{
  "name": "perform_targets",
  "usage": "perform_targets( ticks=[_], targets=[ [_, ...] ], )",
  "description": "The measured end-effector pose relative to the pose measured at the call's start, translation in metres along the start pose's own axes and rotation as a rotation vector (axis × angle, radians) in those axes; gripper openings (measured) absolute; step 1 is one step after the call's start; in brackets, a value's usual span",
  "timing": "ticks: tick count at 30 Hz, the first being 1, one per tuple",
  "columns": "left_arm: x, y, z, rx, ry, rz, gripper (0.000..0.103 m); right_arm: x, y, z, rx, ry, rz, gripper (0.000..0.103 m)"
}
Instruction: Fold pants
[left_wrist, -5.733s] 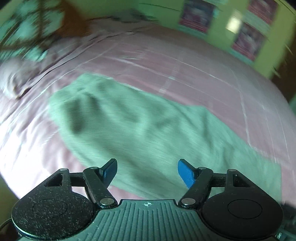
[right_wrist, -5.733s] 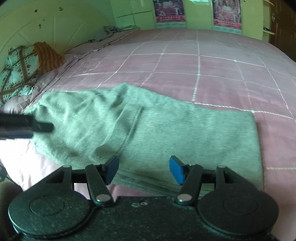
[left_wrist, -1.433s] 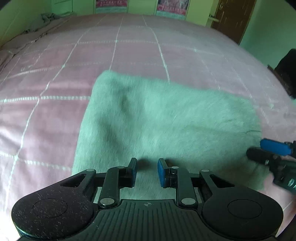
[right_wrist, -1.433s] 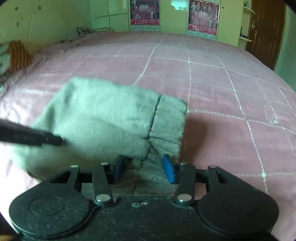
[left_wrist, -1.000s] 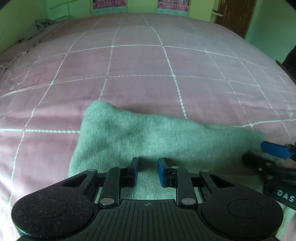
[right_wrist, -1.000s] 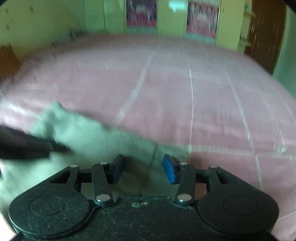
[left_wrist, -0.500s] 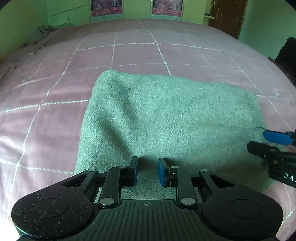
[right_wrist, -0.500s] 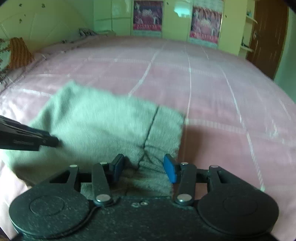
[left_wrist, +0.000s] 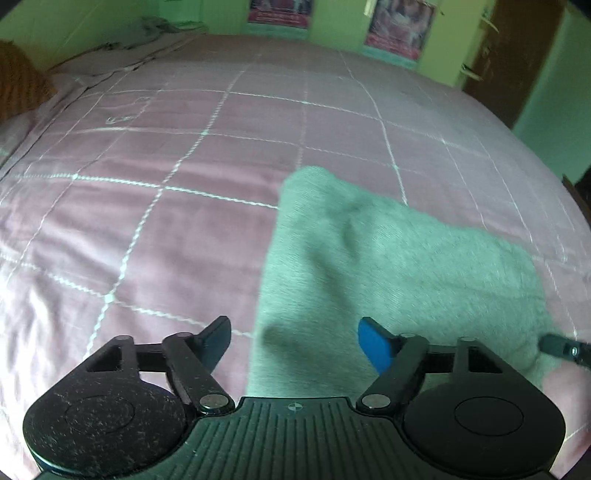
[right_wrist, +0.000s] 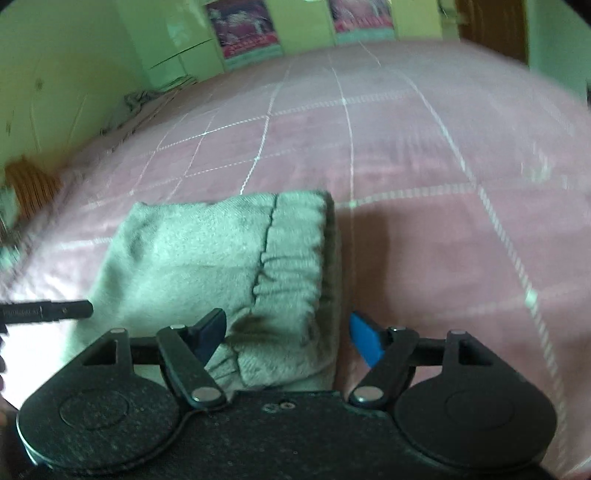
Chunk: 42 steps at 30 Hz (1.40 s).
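Right at 12 o'clock off your right gripper (right_wrist: 288, 334) sit the folded pants (right_wrist: 221, 266) on the pink bed (right_wrist: 424, 221), waistband end nearest, long axis running off toward 10. Off your left gripper (left_wrist: 295, 341) they stretch toward 2. Both sets of jaws have just been opening, wide now and holding nothing.

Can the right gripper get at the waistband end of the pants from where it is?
Probably yes. The right gripper stands open with the waistband of the gray pants lying directly between and ahead of its fingers, nothing covering it on the pink bed.
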<state>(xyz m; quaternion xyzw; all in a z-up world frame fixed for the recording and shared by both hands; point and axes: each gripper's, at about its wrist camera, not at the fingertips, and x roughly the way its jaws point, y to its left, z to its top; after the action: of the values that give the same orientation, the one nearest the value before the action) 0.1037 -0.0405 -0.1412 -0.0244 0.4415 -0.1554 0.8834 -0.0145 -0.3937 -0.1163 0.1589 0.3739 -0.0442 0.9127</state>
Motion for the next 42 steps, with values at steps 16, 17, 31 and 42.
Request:
perform_targets(
  ticks=[16, 17, 31, 42],
  targets=[
    [0.064, 0.046, -0.012, -0.234, 0.190, -0.314, 0.066, 0.039, -0.045, -0.010, 0.293, 0.182, 0.231, 0.079],
    [0.066, 0.046, -0.011, -0.242, 0.190, -0.334, 0.059, 0.041, -0.046, -0.010, 0.300, 0.183, 0.245, 0.079],
    [0.100, 0.031, -0.004, -0.304, 0.209, -0.473, 0.038, 0.068, -0.056, -0.003, 0.316, 0.189, 0.419, 0.064],
    [0.044, 0.002, 0.017, -0.247, 0.051, -0.391, 0.030, 0.039, -0.016, 0.007, 0.272, 0.059, 0.369, 0.051]
  ],
)
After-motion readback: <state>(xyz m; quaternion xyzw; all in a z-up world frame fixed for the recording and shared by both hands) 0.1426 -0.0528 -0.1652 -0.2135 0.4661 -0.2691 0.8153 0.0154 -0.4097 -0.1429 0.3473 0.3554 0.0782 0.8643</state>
